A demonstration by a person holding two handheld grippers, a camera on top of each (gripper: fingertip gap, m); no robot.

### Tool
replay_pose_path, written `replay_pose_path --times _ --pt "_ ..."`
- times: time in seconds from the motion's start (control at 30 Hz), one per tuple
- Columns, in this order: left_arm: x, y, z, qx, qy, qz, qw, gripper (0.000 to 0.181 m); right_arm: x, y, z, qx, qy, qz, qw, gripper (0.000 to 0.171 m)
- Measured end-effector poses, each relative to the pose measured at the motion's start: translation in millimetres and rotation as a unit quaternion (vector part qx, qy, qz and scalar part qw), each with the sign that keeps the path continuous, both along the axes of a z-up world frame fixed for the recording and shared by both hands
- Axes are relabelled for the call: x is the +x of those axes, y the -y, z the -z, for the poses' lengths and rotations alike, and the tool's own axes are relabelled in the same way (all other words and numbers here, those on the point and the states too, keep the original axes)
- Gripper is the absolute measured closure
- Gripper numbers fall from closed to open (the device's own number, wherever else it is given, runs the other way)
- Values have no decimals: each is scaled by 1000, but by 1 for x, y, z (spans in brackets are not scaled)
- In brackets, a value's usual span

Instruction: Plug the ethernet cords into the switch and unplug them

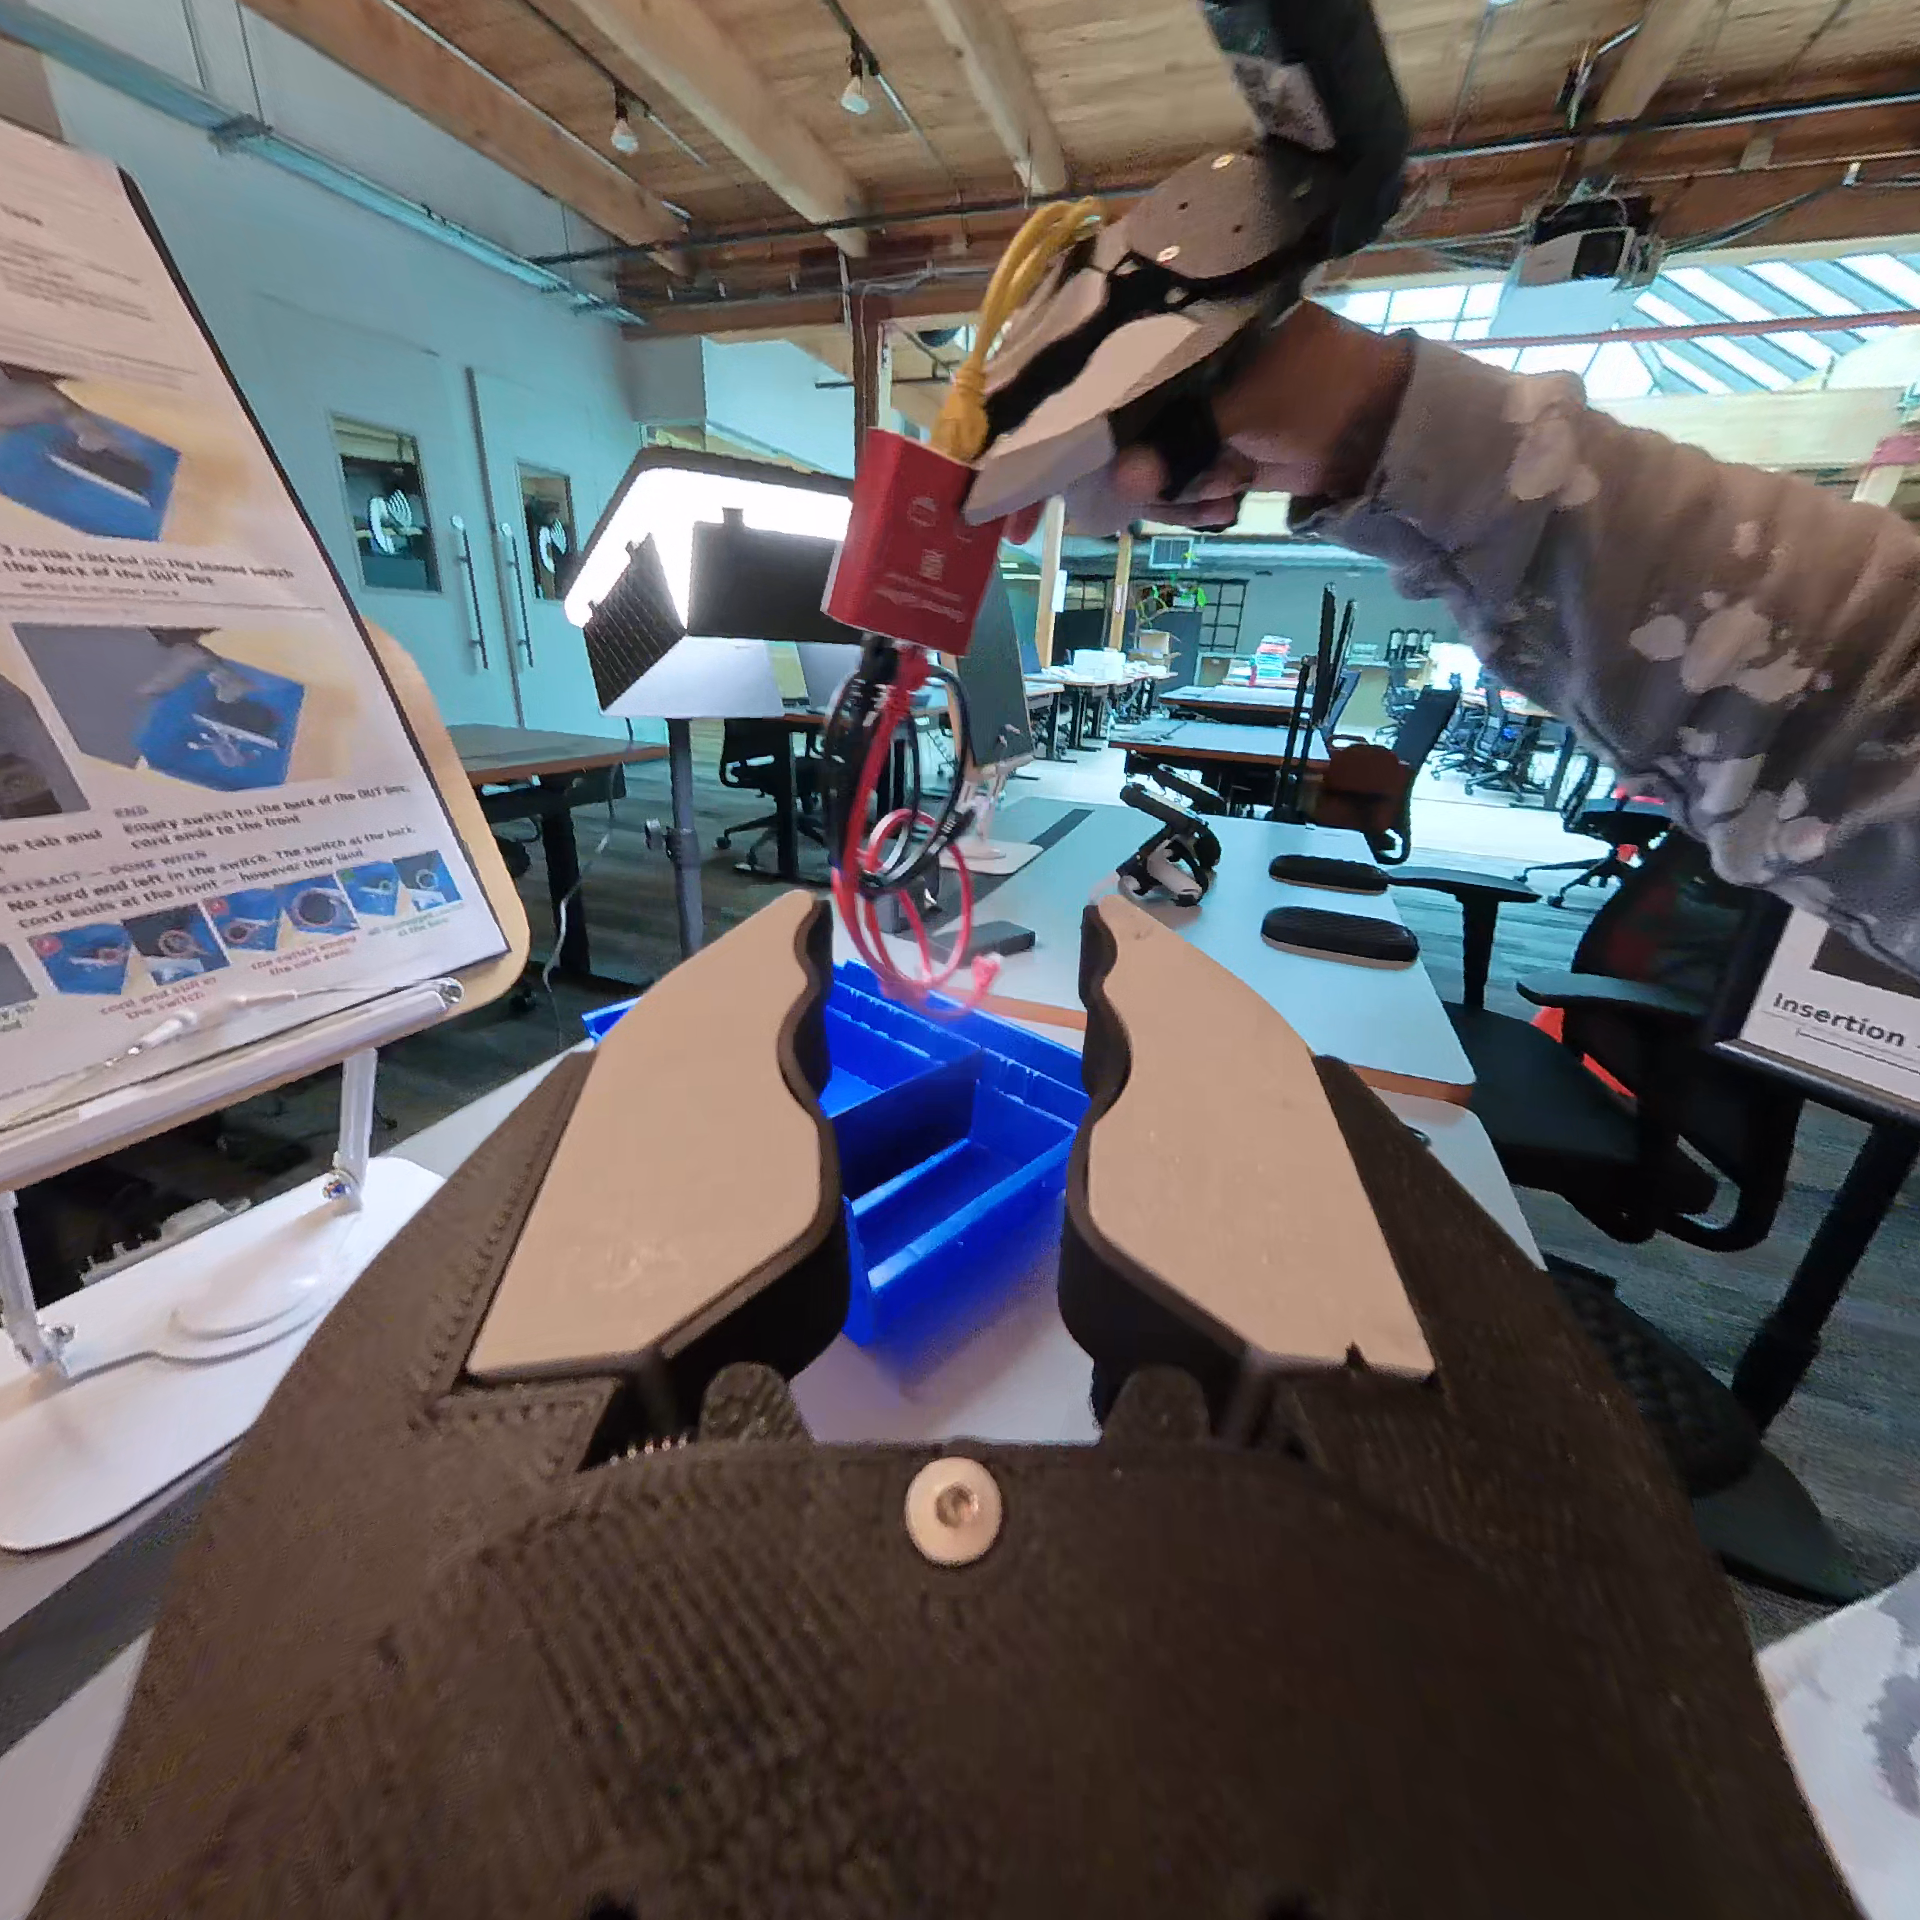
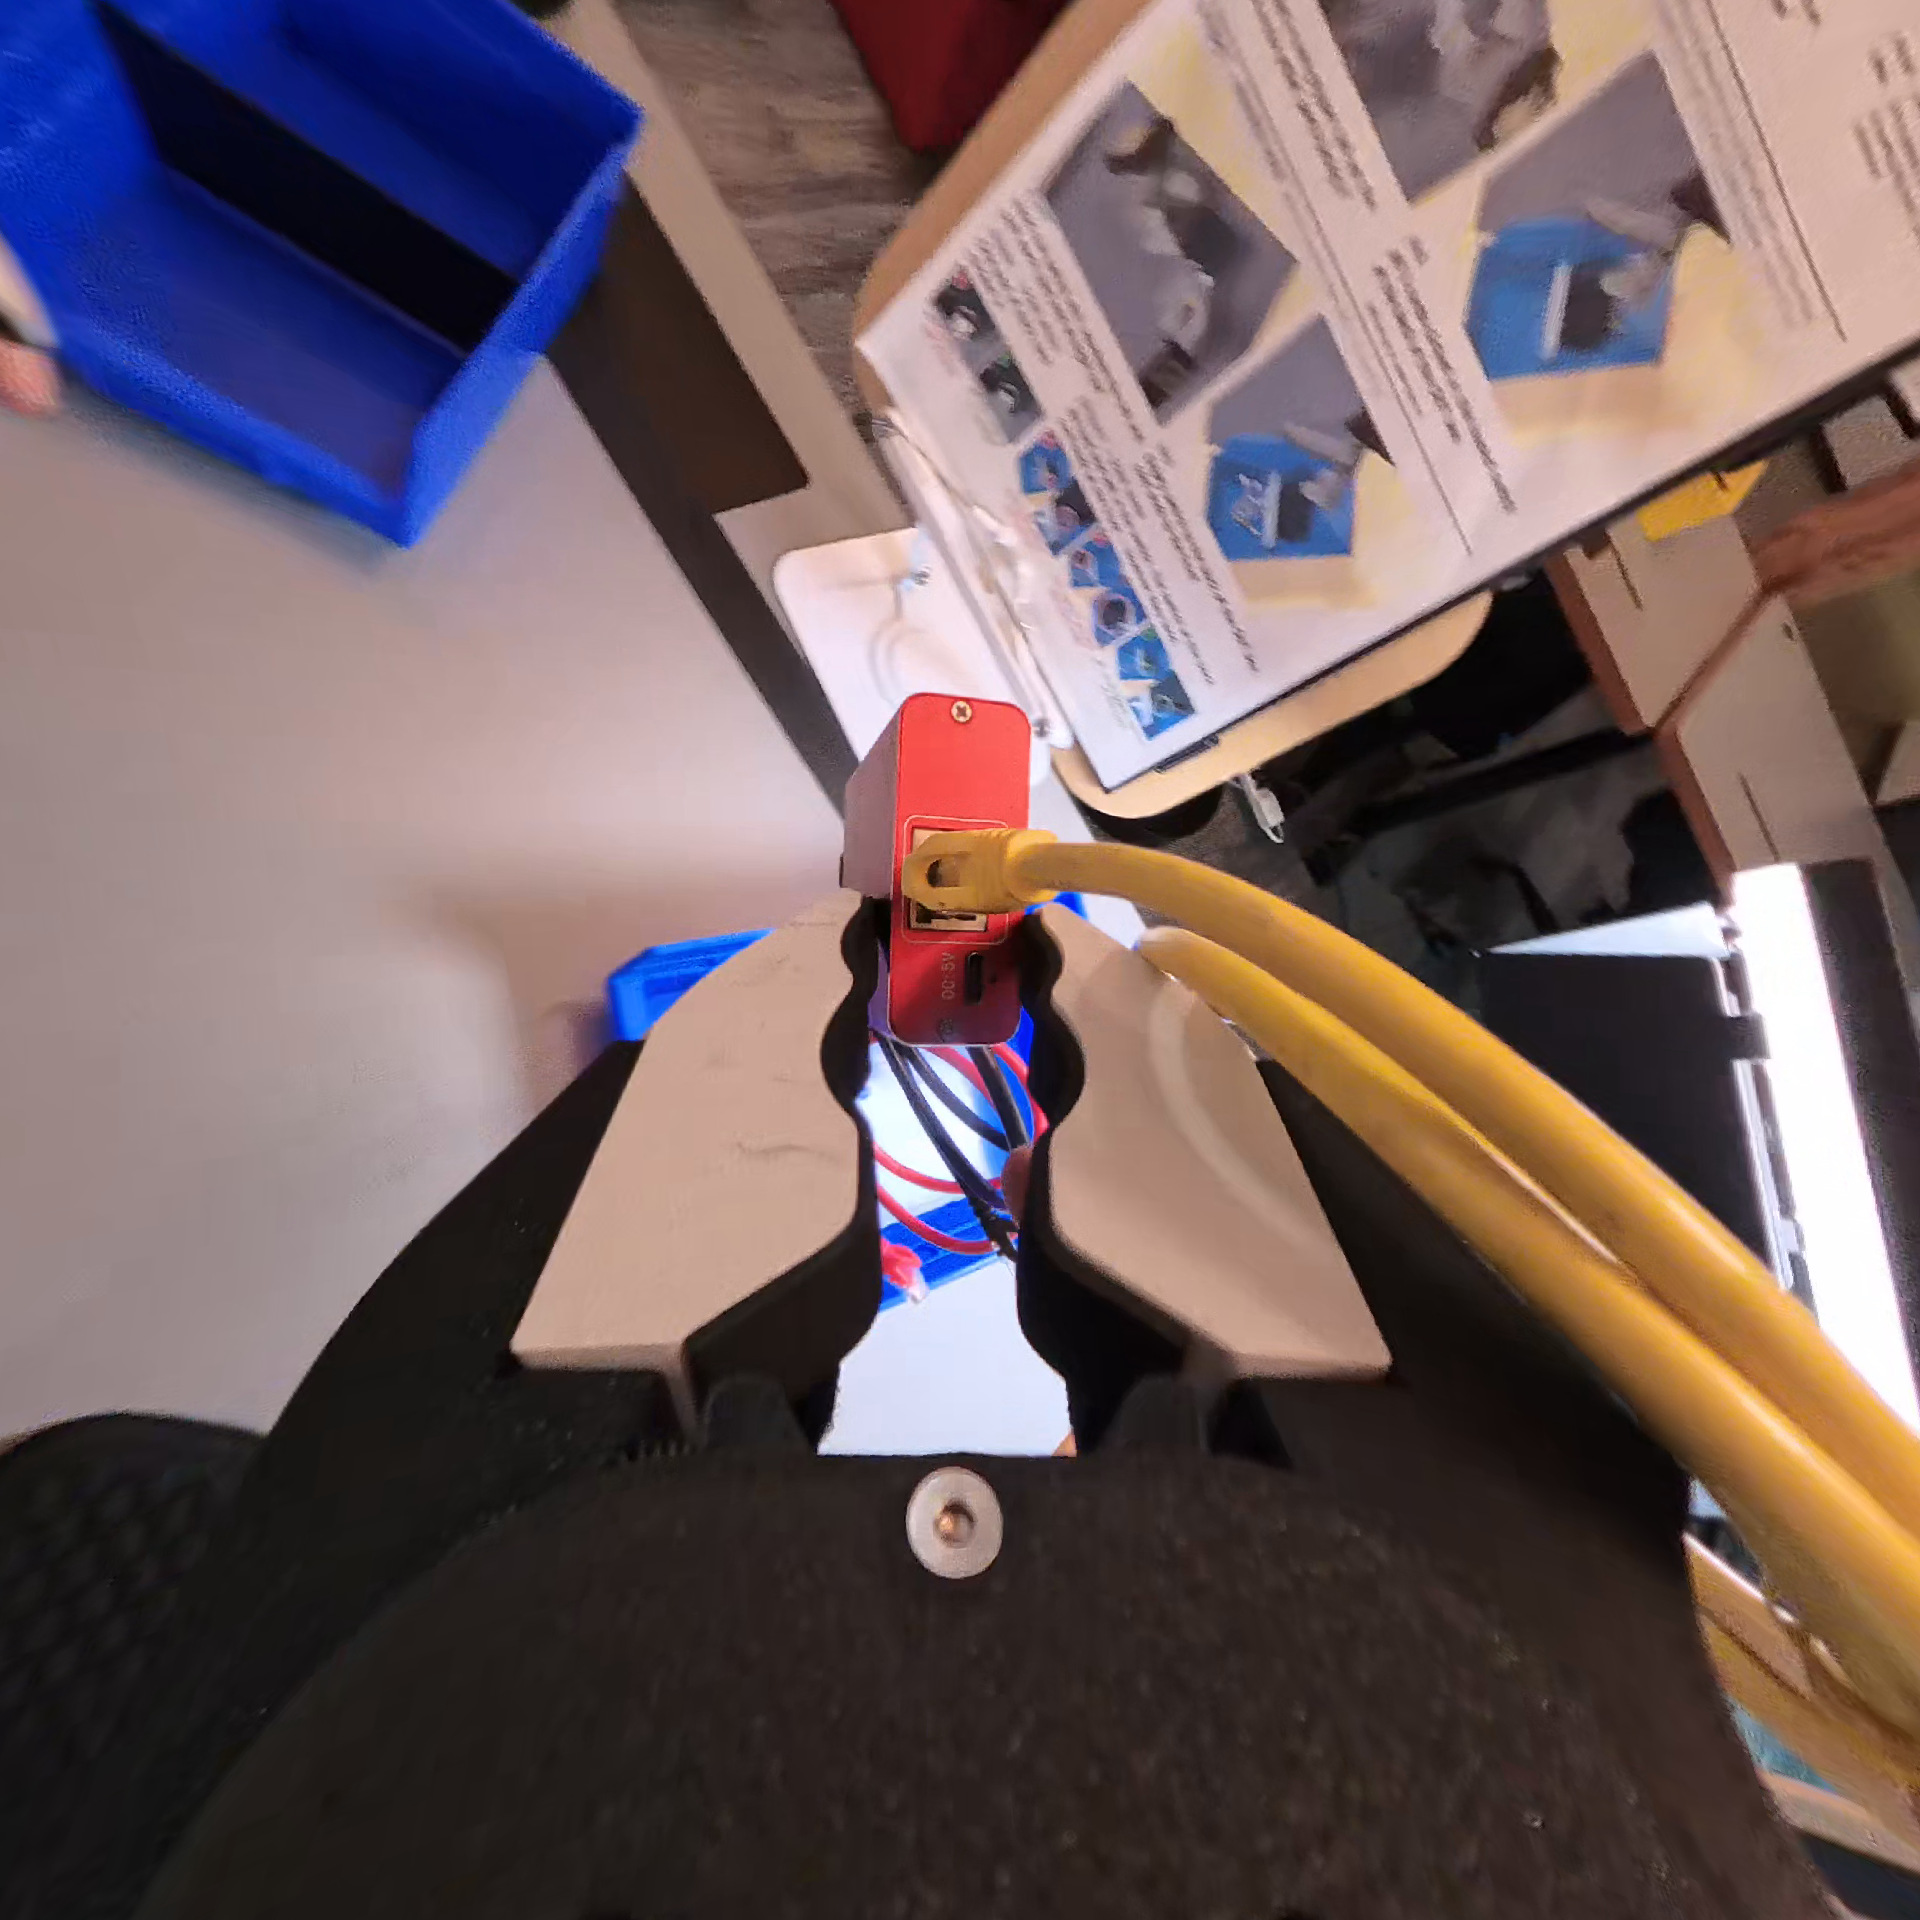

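Cords (image 1: 894, 790) seemingly all plugged into switch (image 2: 951, 873), clamped in right gripper (image 2: 951, 935); left gripper (image 1: 956, 997) gapes empty, unplugging remains.

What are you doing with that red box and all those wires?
The right hand-held gripper holds the red switch up in the air, above the blue bin. A yellow cord is plugged into it, and red and black cords dangle underneath. The left hand-held gripper is open and holds nothing.
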State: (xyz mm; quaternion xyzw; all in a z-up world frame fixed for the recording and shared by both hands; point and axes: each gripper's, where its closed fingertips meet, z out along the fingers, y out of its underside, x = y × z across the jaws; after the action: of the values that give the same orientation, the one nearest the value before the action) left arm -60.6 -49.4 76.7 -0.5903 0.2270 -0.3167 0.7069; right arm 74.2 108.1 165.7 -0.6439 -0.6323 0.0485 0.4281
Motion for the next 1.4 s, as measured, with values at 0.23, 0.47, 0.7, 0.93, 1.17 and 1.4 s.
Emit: replay_pose_path --times 0.23,0.47,0.7,0.93,1.17,1.4 --pt "3 -23 35 -104 -65 -70 990 137 14 -88 62 27 -45 75 996 145" --pt "-1 -30 55 -160 -104 -113 975 140 20 -128 127 5 -68 119 991 145" --pt "-1 -32 62 -174 -127 -128 968 137 22 -146 174 -69 -86 165 980 145" --pt "-1 -31 62 -176 -135 -129 966 135 18 -152 218 -210 -106 198 952 144" --pt "-1 -33 64 -181 -135 -123 966 134 26 -152 243 -300 -54 213 928 146" --pt "3 -34 68 -187 -140 -114 966 134 23 -160 250 -329 -34 231 915 145"
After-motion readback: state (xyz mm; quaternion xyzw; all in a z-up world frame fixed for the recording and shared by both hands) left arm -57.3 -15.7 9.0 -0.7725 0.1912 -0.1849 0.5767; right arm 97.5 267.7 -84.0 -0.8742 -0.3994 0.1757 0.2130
